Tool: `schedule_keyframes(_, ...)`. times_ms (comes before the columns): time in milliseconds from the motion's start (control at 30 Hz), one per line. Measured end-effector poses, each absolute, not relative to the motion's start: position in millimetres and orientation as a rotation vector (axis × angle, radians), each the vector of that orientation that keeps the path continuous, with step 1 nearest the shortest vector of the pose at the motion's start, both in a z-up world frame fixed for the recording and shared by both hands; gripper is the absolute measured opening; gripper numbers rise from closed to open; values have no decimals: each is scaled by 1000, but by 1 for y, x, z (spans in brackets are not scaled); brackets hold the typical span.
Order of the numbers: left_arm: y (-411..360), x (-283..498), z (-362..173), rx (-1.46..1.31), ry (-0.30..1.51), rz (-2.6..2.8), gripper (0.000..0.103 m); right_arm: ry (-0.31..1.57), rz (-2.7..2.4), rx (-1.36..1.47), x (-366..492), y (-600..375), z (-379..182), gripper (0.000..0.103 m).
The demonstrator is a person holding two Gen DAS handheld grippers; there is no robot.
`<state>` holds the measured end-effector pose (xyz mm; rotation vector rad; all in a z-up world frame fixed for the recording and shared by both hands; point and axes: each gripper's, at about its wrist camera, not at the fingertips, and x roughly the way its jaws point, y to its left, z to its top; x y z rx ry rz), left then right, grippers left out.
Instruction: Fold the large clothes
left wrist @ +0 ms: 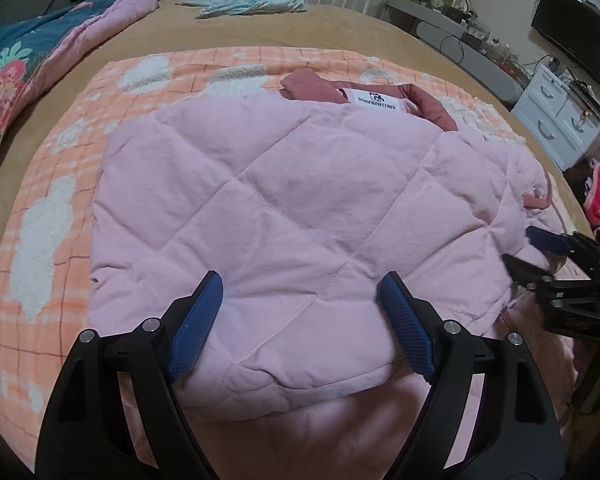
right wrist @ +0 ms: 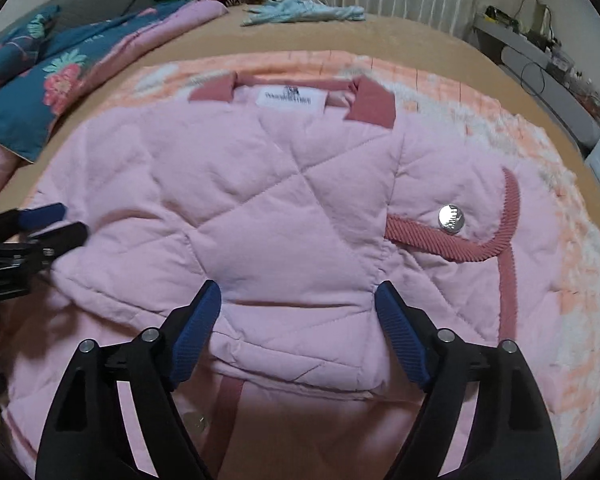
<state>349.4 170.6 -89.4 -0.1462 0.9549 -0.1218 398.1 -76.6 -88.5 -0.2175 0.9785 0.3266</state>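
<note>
Left hand-held gripper and right hand-held gripper are both standing wide open, grasping nothing — each hovering over the near edge of the pink quilted jacket, which is lying folded on the orange checked blanket on the bed.

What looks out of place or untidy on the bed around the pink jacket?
The pink jacket itself lies neatly, collar at the far end. Farther back, a light blue garment lies crumpled on the bed, and a flowered quilt is bunched along its left side. Nothing looks damaged or spilled.
</note>
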Motion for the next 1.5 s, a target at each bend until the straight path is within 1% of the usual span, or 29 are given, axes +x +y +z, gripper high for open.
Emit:
schedule_keyframes(200,168,346,-86,-135,955,-113,74,960,310,-202,400,-76,-100,81)
schedule_keyframes(233,167,345,-84,-135,956,-108,75,958,307,-193,399,-77,-99,81)
schedule_keyframes(300,167,343,-81,-146,962,-106,81,958,301,-178,396,-79,-98,81)
schedule_keyframes(367,165,341,-76,-154,965,-105,90,957,299,-160,393,-82,-96,82)
schedule_keyframes(433,163,338,-72,-154,963,-102,94,953,300,-134,389,-86,-91,84)
schedule_keyframes(467,160,336,-71,-150,961,-103,94,954,299,-123,388,-88,-89,87)
schedule_keyframes(667,156,323,-63,-140,964,-99,94,948,312,-62,366,-99,-77,96)
schedule_keyframes(900,157,304,-56,-169,975,-92,94,954,303,-8,341,-108,-68,96)
schedule_keyframes(1500,162,268,-15,-196,877,-90,94,871,282,3,298,-120,-20,97)
